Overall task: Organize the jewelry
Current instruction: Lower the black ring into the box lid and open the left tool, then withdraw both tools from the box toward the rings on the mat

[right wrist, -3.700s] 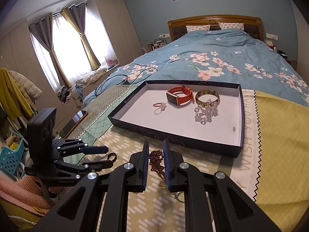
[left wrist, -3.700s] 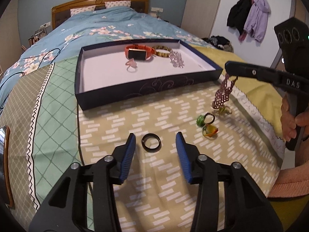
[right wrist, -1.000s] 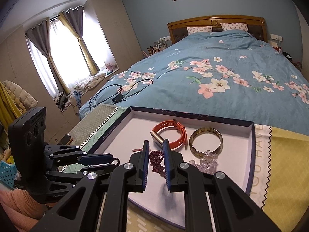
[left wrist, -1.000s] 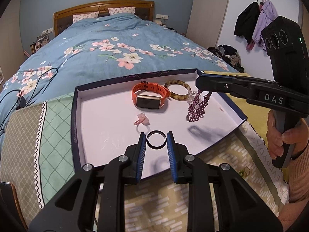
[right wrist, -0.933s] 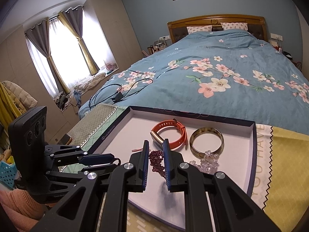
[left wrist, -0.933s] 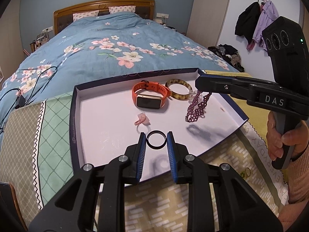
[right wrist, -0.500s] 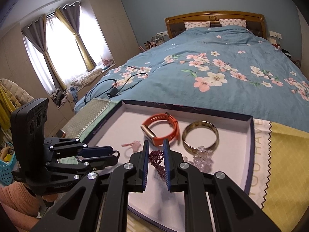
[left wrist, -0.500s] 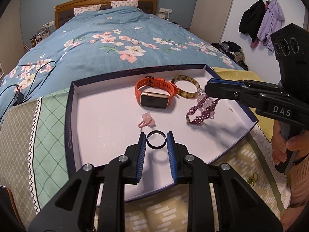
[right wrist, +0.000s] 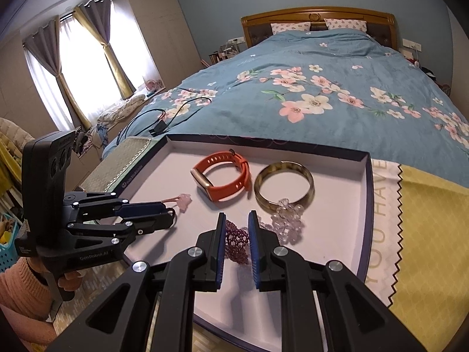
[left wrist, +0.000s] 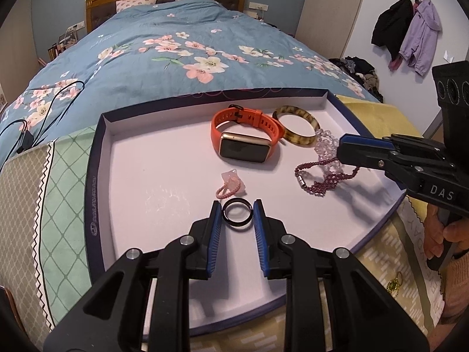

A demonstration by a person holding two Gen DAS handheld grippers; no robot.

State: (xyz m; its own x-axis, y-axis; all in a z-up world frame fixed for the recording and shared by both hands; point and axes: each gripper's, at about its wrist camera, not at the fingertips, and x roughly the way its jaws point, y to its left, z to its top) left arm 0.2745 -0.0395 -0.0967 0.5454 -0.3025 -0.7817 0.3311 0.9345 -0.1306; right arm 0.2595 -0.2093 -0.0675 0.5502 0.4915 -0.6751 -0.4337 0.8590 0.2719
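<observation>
A dark blue tray (left wrist: 96,152) with a white floor lies on the bed. My left gripper (left wrist: 236,211) is low over its front part, shut on a black ring (left wrist: 236,214). My right gripper (right wrist: 236,223) is over the tray's right part with its jaws slightly apart; the purple bead bracelet (left wrist: 322,177) lies on the tray floor under them, also showing in the right wrist view (right wrist: 236,242). In the tray lie an orange watch (left wrist: 244,138), a tortoiseshell bangle (left wrist: 296,124), a clear crystal bracelet (right wrist: 285,218) and a pink ring (left wrist: 230,186).
The tray rests on patterned cloths (left wrist: 47,182) at the foot of a blue floral bed (left wrist: 176,47). A small gold-green trinket (left wrist: 394,283) lies on the cloth right of the tray. A black cable (right wrist: 164,117) lies on the bedspread. Coats (left wrist: 407,29) hang on the right wall.
My right gripper has lowered the purple bracelet onto the tray floor and its jaws have parted a little. My left gripper has moved down toward the tray, still holding the black ring.
</observation>
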